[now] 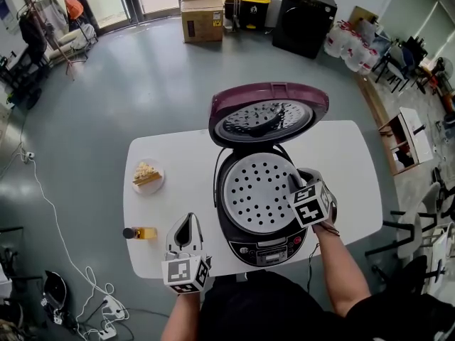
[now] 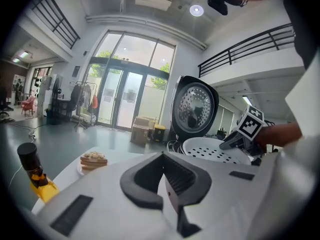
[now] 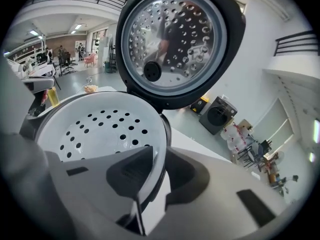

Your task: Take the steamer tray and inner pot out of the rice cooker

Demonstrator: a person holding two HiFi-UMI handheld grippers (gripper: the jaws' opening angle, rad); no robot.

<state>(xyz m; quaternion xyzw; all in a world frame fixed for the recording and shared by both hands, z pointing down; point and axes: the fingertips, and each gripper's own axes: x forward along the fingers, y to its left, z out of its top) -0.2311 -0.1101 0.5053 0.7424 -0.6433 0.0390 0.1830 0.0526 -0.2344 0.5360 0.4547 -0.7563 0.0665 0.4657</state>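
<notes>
The cooker (image 1: 270,251) stands in the middle of the white table (image 1: 355,162), its control panel at the front edge and its lid (image 1: 269,112) tipped up and open towards the back edge. The white, hole-dotted tray (image 1: 252,190) sits inside the cooker, level and filling the opening. The right gripper (image 3: 160,151) reaches down at a slant over the cooker's right side and has the tray's right rim pinched between its jaws, one jaw inside the tray wall and the other outside it. The left gripper (image 1: 186,222) hovers over the front edge of the table, just left of the cooker and touching nothing. Its jaws are pressed together with nothing between them, and they point towards the back edge. A plate (image 1: 147,176) with a stacked snack on it lies near the left edge. A small dark-capped bottle (image 1: 138,233) of yellow liquid lies closer to the front left corner, just left of the left gripper.
</notes>
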